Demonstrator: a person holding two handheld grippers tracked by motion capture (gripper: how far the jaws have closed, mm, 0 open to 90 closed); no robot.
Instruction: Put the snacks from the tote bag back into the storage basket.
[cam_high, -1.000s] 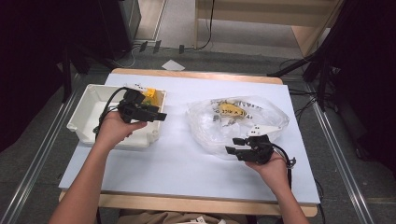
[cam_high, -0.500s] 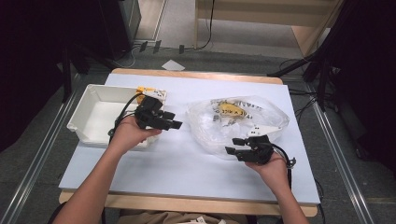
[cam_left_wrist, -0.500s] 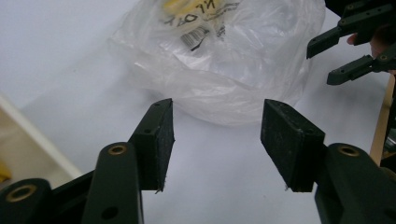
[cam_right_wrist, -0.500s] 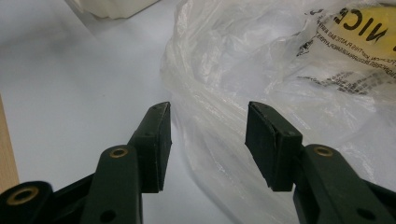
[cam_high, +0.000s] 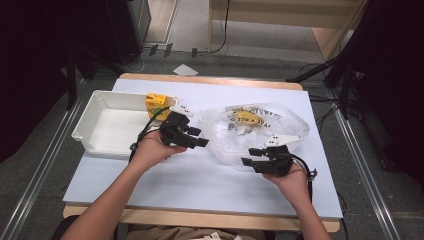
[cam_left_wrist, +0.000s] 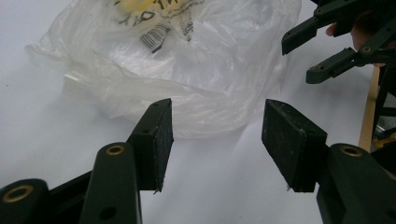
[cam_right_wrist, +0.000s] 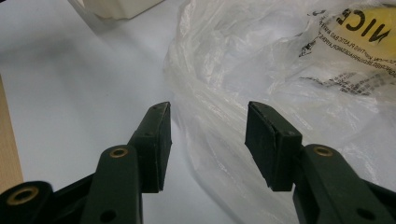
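Plastic bag (cam_high: 260, 131) lay near the table's (cam_high: 200, 175) right edge; left gripper (cam_high: 196, 138) and right gripper (cam_high: 254, 156) stood beside it, both wide, holding nothing.

You have a clear, milky plastic bag (cam_high: 260, 132) in front of you, printed with black lettering, a black barcode and a yellow patch. Your left gripper (cam_high: 196, 139) and right gripper (cam_high: 254, 156) are both black, with brass-coloured rivets on the arms in the gripper views. The table (cam_high: 200, 185) top is pale blue-white with a light wood edge. The tray (cam_high: 107, 125) is plain white, and the small box (cam_high: 155, 104) in it is yellow with a touch of green.
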